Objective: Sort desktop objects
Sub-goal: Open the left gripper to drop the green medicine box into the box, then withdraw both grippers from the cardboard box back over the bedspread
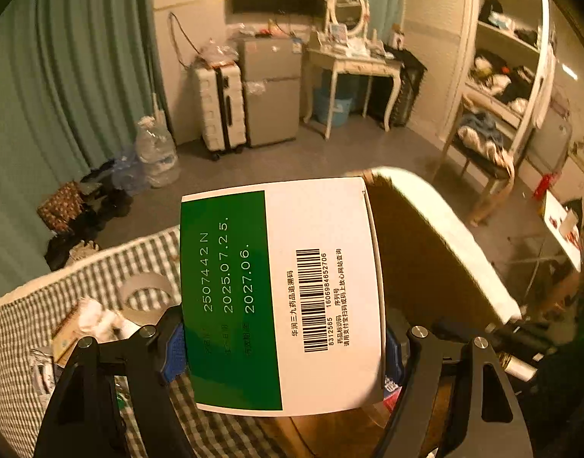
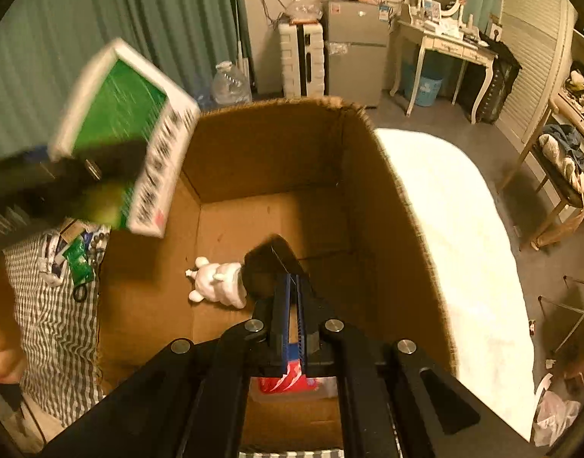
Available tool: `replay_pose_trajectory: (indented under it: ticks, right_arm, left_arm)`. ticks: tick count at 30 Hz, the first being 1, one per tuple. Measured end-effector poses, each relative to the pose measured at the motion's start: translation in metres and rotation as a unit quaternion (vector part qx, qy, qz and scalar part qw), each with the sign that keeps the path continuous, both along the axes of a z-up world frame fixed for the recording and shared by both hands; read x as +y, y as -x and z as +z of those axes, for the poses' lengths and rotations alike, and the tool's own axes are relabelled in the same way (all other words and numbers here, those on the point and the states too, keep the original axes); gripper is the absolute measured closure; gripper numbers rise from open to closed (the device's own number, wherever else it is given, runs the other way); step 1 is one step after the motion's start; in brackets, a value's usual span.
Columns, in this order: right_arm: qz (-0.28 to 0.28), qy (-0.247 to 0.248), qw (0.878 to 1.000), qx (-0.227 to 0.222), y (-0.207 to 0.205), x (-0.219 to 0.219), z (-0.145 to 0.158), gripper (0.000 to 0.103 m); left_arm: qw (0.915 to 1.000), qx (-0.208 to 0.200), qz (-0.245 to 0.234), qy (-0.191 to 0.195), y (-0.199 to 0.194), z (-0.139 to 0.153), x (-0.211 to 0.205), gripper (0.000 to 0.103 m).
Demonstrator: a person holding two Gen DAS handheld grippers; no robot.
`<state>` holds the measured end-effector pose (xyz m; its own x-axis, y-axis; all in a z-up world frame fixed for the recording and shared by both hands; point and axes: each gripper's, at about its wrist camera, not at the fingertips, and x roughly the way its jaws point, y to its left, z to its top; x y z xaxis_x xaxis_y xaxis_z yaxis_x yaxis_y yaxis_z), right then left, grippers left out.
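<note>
My left gripper (image 1: 284, 347) is shut on a green-and-white medicine box (image 1: 280, 294), blue pads pressing its two sides. It holds the box over the edge of the open cardboard box (image 1: 406, 236). In the right wrist view the same medicine box (image 2: 120, 126) hangs blurred above the left rim of the cardboard box (image 2: 269, 145). My right gripper (image 2: 292, 286) reaches down inside the cardboard box. Its pads are together, with a thin black item (image 2: 269, 263) sticking out from the tips. A white bear figurine (image 2: 219, 280) lies on the box floor just left of it.
A red packet (image 2: 288, 381) lies in the box under my right gripper. The checked cloth (image 2: 55, 324) left of the box carries a green sachet (image 2: 78, 263), a tape roll (image 1: 147, 290) and crumpled papers. A white mattress (image 2: 463, 248) borders the right side of the box.
</note>
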<state>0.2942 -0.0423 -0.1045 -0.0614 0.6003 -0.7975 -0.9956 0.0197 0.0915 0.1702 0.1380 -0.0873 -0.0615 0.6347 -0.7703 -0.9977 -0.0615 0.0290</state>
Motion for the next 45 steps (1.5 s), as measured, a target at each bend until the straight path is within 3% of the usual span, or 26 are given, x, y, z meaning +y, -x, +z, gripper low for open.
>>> replay_pose_trajectory:
  ticks: [6, 12, 21, 27, 35, 37, 40, 45]
  right_arm:
    - [-0.007, -0.017, 1.000, 0.003, -0.011, 0.002, 0.009, 0.100]
    - [-0.011, -0.026, 1.000, 0.013, -0.009, 0.004, 0.017, 0.099]
    - [-0.018, -0.050, 0.999, 0.007, -0.004, 0.006, 0.040, 0.099]
    - [-0.023, -0.064, 0.998, 0.003, 0.001, 0.014, 0.056, 0.099]
    - [-0.020, -0.083, 0.996, -0.002, 0.025, 0.019, 0.075, 0.099]
    - [-0.018, -0.090, 0.996, -0.004, 0.034, 0.021, 0.079, 0.097]
    - [-0.013, -0.096, 0.995, -0.003, 0.049, 0.024, 0.081, 0.085]
    - [0.008, -0.108, 0.994, -0.015, 0.080, 0.031, 0.091, 0.082]
  left_arm:
    - [0.9994, 0.020, 0.009, 0.028, -0.013, -0.007, 0.006, 0.020]
    - [0.9998, -0.001, 0.018, -0.002, -0.007, 0.012, -0.001, 0.010]
    - [0.9983, 0.002, 0.033, -0.047, 0.011, 0.053, -0.008, 0.006]
    - [0.9937, 0.031, 0.056, -0.092, 0.032, 0.081, -0.023, 0.000]
    - [0.9870, 0.063, 0.079, -0.124, 0.075, 0.103, -0.047, 0.000]
    - [0.9845, 0.077, 0.086, -0.132, 0.086, 0.108, -0.053, 0.000]
    - [0.9806, 0.091, 0.095, -0.145, 0.102, 0.115, -0.062, 0.000]
    - [0.9732, 0.124, 0.108, -0.161, 0.126, 0.120, -0.078, 0.000]
